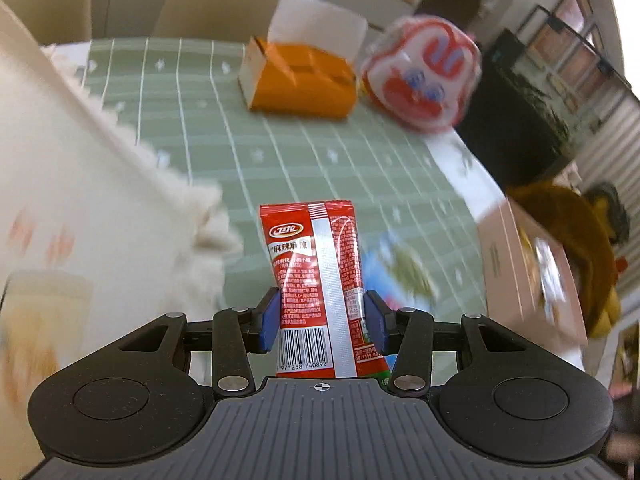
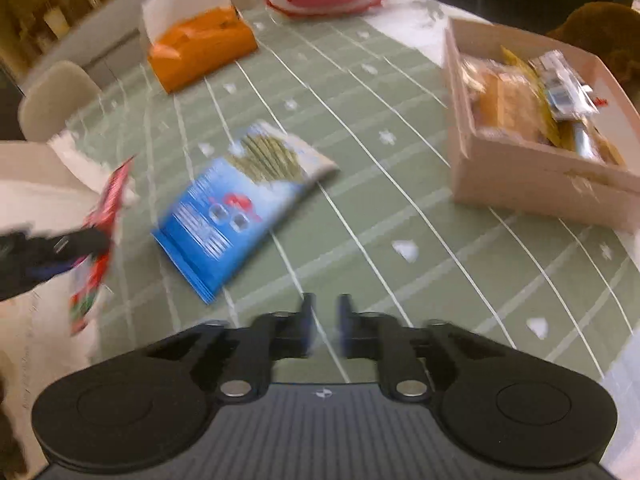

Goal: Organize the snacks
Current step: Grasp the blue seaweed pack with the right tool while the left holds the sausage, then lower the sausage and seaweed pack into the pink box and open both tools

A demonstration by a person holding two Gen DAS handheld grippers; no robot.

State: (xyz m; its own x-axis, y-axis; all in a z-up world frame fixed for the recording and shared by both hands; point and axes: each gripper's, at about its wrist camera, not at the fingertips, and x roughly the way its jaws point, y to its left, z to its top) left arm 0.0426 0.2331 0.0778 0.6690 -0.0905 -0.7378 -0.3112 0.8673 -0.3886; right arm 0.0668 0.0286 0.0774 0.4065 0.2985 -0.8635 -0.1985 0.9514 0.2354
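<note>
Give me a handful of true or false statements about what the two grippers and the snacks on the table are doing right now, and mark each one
1. The left gripper holds a red snack packet. True.
2. The right gripper is clamped on the blue snack bag. False: its jaws stand a little apart with nothing between them, and the bag lies flat on the green tablecloth.
3. The cardboard box already has snacks in it. True.
4. The orange box sits inside the cardboard box. False: it stands apart, at the far side of the table.
5. The blue snack bag rests in the cardboard box. False: it lies on the tablecloth, apart from the box.
</note>
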